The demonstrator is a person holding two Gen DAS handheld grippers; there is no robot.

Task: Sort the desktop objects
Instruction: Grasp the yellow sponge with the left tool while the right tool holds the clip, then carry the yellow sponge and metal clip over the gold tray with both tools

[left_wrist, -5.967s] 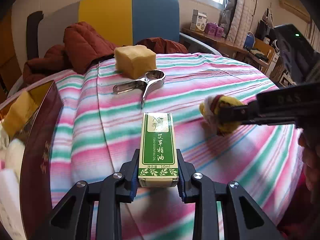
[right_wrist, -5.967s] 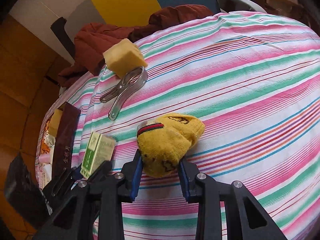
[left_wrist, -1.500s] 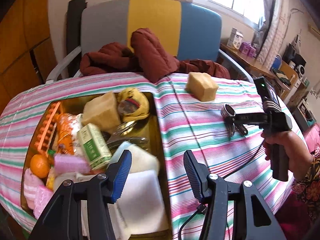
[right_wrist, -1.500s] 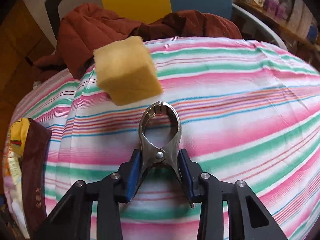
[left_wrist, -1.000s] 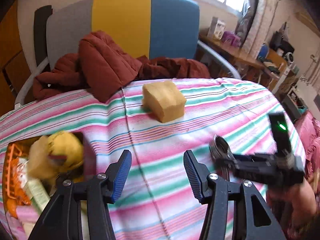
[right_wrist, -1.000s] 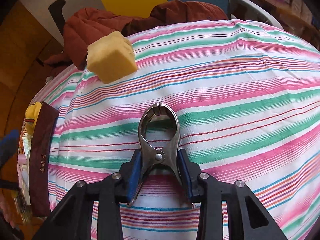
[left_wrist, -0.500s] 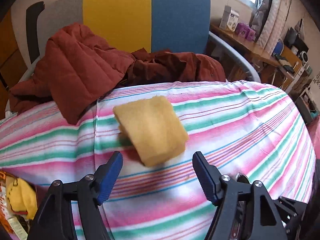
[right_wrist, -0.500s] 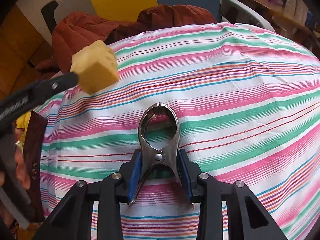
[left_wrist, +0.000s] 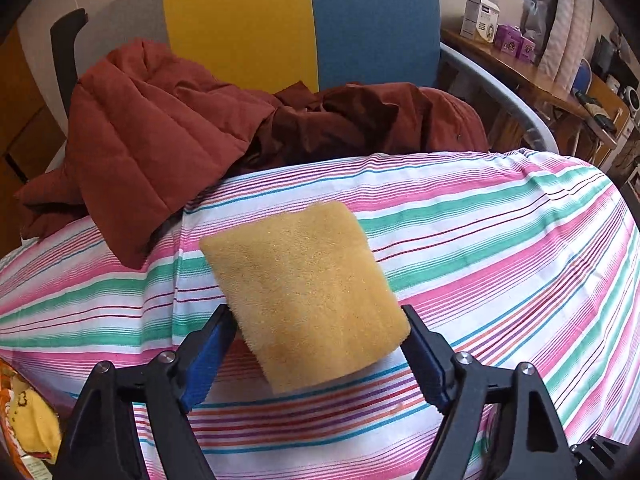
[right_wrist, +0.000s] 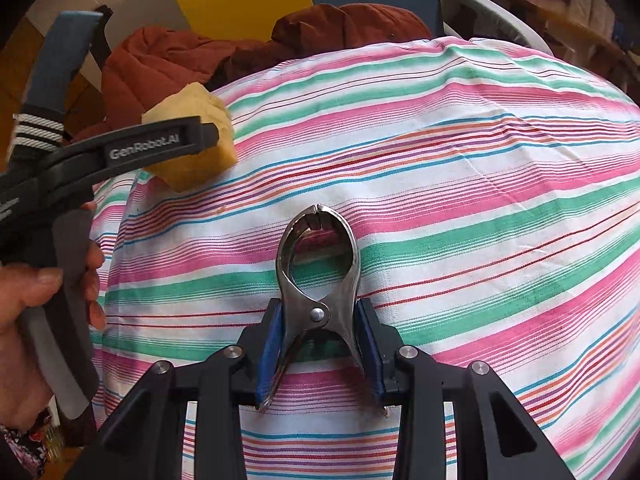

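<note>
Jaws first: the left gripper (left_wrist: 316, 354) is spread wide around the chunky yellow foam sponge block (left_wrist: 304, 292), with its blue-padded fingers (left_wrist: 204, 356) sat at either side of the block's near end. Whether the pads are actually pressed into the foam can't be told from the left wrist view. That sponge is sat on the pink, green and white striped tablecloth (left_wrist: 500, 248), close to the far edge where a rust-red quilted jacket (left_wrist: 152, 152) is draped off a chair with a yellow and blue back (left_wrist: 300, 20). Over on the other side, the right gripper (right_wrist: 320, 354) is clamped on the handles of a shiny metal spring clamp (right_wrist: 318, 276), which is held just over the cloth, its tips closed and pointed away.
</note>
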